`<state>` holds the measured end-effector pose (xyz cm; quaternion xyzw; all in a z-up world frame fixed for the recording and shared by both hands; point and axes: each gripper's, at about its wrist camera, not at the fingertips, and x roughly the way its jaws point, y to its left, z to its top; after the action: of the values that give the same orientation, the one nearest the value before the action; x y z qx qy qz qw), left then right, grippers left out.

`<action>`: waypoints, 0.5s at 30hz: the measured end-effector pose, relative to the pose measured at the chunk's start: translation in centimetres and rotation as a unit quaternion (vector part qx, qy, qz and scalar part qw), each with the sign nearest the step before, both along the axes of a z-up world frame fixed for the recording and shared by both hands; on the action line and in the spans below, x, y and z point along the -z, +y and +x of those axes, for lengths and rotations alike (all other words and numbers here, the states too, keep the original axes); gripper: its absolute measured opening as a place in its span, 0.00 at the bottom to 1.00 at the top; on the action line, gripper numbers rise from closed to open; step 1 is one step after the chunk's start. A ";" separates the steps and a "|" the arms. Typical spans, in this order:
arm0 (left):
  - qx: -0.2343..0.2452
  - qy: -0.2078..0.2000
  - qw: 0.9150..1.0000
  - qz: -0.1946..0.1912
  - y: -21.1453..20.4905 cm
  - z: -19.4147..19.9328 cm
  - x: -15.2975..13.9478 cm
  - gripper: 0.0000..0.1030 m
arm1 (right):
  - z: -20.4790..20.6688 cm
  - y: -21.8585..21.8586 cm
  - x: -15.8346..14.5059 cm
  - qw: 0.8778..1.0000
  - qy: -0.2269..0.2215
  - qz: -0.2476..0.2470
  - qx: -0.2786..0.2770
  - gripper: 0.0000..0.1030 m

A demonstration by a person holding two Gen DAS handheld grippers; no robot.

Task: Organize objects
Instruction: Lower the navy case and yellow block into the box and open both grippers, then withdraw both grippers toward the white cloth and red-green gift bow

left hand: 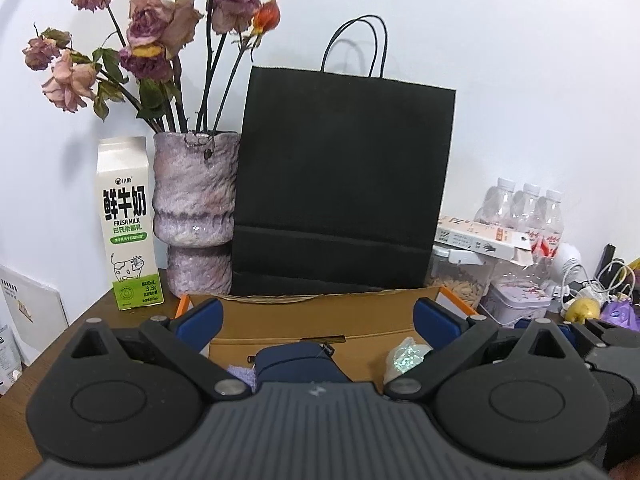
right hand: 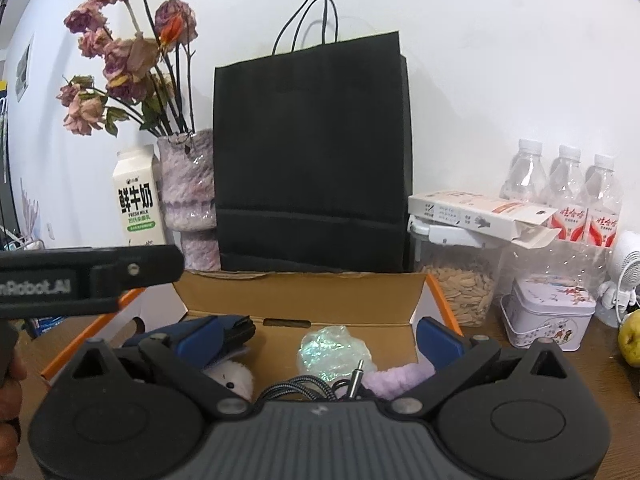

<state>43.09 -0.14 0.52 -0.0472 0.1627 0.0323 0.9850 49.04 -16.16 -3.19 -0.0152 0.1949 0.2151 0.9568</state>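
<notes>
My left gripper [left hand: 318,322] has its jaws spread wide, and nothing is pinched in them. My right gripper [right hand: 318,338] is the same, jaws wide apart and holding nothing. Both hang just over the open box [right hand: 304,300], which is my landmark.

Inside the box, under my left gripper, I see a dark blue pouch [left hand: 298,362] and a bit of purple fluff [left hand: 242,374] beside it. Under my right gripper lies a shiny crinkly wrap [right hand: 330,350], a dark cord [right hand: 296,388] with a metal plug [right hand: 356,376], a soft purple cloth [right hand: 396,376] and a white fluffy ball [right hand: 232,378]. The blue pouch sits at the left side of the box, partly behind my right gripper's left pad.

Right behind the box stands a black bag [left hand: 344,184]. Left of the bag, behind the box, is a vase [left hand: 196,212] with dried roses [left hand: 160,40], and a milk carton [left hand: 128,224] stands left of that. To the right of the box are a seed jar [right hand: 460,288], a white carton [right hand: 480,212] on top of it, three bottles [right hand: 568,192], a small tin [right hand: 548,312] and a pear [right hand: 630,340]. All of it sits on the brown counter [left hand: 44,360].

In the right view my left gripper pokes in over the box's left side.
</notes>
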 end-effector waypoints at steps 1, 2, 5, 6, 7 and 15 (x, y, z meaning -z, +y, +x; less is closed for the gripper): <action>0.004 0.000 1.000 0.000 0.0 -0.3 -0.1 1.00 | -0.1 -0.1 -0.2 1.000 -0.001 0.000 -0.001 1.00; 0.007 -0.001 1.000 -0.002 -0.1 -0.7 -0.2 1.00 | -0.3 -0.2 -0.3 1.000 -0.002 0.001 -0.001 1.00; 0.010 -0.001 1.000 -0.004 -0.2 -1.7 -0.4 1.00 | -0.8 -0.6 -0.6 1.000 0.000 0.004 -0.003 1.00; 0.010 0.000 1.000 -0.004 -0.2 -2.0 -0.4 1.00 | -1.1 -0.7 -0.7 1.000 -0.001 0.004 -0.004 1.00; 0.011 0.002 1.000 -0.003 -0.3 -2.3 -0.3 1.00 | -1.4 -0.8 -0.8 1.000 -0.002 0.003 -0.005 1.00; 0.020 0.010 1.000 -0.005 -0.6 -4.7 -0.1 1.00 | -4.0 -1.8 -1.3 1.000 -0.006 -0.004 -0.008 1.00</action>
<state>38.40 -0.73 0.61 -0.0485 0.1742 0.0118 0.9834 45.07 -17.94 -1.93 -0.0217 0.1898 0.2220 0.9561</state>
